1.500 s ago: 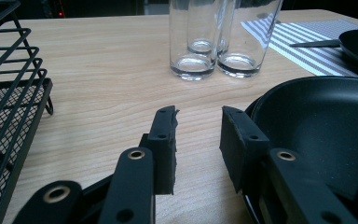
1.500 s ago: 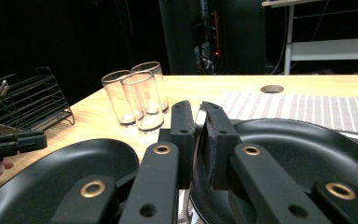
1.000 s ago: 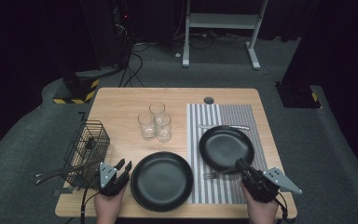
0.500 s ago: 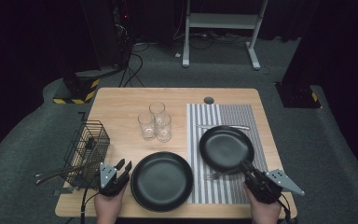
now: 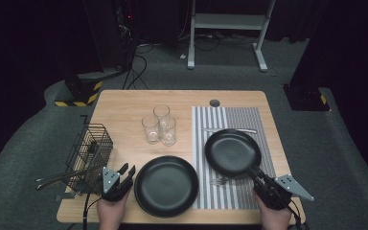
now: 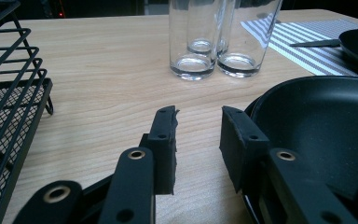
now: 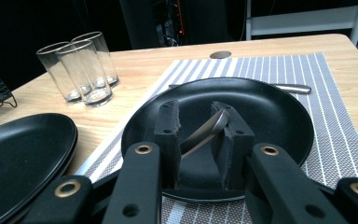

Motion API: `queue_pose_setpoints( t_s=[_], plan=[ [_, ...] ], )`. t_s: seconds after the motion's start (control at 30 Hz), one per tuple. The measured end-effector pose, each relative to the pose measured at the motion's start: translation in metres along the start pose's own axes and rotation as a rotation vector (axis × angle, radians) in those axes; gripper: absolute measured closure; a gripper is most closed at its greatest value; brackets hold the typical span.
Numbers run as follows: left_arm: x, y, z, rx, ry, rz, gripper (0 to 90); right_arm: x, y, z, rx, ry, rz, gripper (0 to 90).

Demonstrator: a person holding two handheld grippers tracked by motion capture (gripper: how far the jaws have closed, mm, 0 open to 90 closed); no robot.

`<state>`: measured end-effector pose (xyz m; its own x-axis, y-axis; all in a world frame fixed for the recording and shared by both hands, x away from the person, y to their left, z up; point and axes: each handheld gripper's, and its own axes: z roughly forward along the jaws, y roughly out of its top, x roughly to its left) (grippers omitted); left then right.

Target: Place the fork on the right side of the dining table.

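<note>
My right gripper (image 5: 255,171) is at the table's front right, just below the black plate (image 5: 232,152) on the striped placemat (image 5: 239,115). In the right gripper view its jaws (image 7: 196,109) are narrowed on the handle of a metal fork (image 7: 207,130), which runs slanted between them. The fork (image 5: 219,181) lies on the mat with its tines pointing left. A second black plate (image 5: 165,187) sits at the front centre. Beside its left rim, my left gripper (image 5: 127,168) is open with nothing between its jaws (image 6: 198,112).
Three glasses (image 5: 159,125) stand together mid-table. A black wire basket (image 5: 91,148) sits at the left edge with cutlery (image 5: 57,177) sticking out over the side. A knife (image 5: 230,130) lies on the mat behind the far plate.
My right gripper has drawn back slightly toward the front edge, and the fork has shifted a little with it. The left gripper has stayed put.
</note>
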<state>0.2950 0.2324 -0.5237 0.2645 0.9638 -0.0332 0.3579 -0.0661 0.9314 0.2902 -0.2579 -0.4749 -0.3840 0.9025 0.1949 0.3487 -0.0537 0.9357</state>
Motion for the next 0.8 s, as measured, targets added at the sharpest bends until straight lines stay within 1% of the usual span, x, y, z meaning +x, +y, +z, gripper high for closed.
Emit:
queue_pose_setpoints(
  t_s=[0.3,0.63,0.8],
  plan=[
    [0.0,0.0,0.0,0.0,-0.001,-0.002,66.1,-0.004,-0.004,0.001,0.008,-0.008,-0.017,70.2],
    [0.0,0.0,0.0,0.001,-0.001,-0.002,66.1,-0.012,-0.008,-0.001,0.028,-0.002,-0.037,67.4],
    [0.0,0.0,0.0,0.003,-0.001,-0.001,66.1,-0.015,-0.009,-0.002,0.035,-0.006,-0.039,66.9]
  ],
)
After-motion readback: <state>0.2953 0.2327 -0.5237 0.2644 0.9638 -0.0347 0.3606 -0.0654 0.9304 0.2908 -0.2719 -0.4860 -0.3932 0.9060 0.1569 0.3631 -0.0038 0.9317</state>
